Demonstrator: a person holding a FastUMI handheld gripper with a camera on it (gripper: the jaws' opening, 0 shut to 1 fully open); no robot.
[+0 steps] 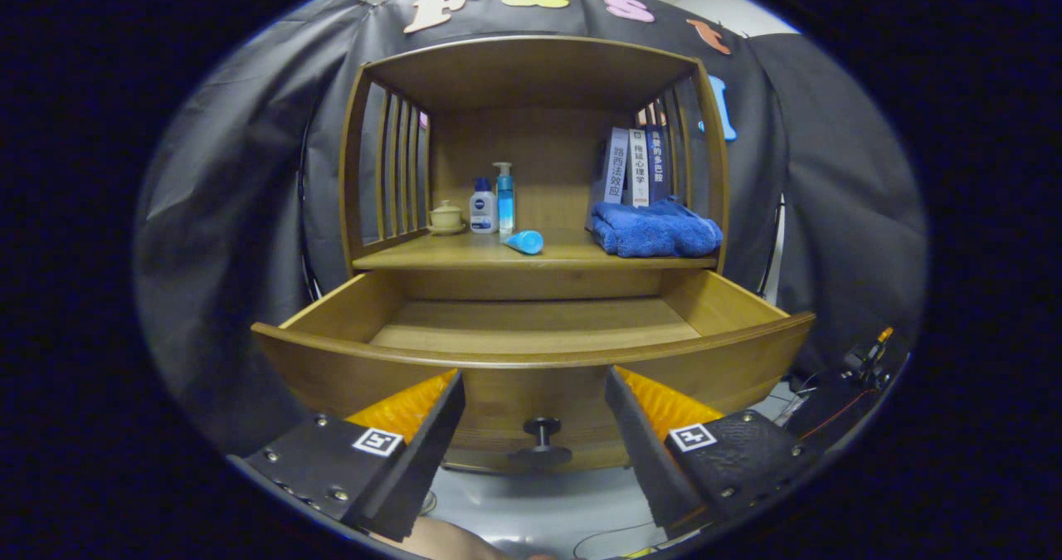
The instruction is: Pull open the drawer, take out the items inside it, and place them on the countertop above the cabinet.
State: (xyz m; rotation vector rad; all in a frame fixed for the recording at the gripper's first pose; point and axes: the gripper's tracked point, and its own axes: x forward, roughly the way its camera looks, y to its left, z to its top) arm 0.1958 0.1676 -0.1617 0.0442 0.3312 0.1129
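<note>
Wooden and honey-brown, the wide cabinet drawer (531, 353) stands pulled well out from the cabinet, its curved front panel facing the gripper (531, 427). What shows of the drawer's floor is bare board; the strip just behind the front panel is hidden by that panel, so I cannot tell whether anything lies there. The small dark round knob (541, 440) on the front sits between the two fingers but apart from both; the jaws are spread wide and hold nothing, which suits a tool that has let go of the knob and is backed off for the next reach.

Directly above the drawer, on the wooden countertop shelf (465, 255), a light-blue tube (525, 241) lies on its side near the shelf's front edge. It may have come from the drawer. Behind it stand a white bottle with a blue cap (482, 206) and a tall blue pump bottle (504, 197), with a small cream lidded cup (446, 216) beside them. A folded blue towel (657, 229) rests at the shelf's other end, below a row of upright books (635, 166).
</note>
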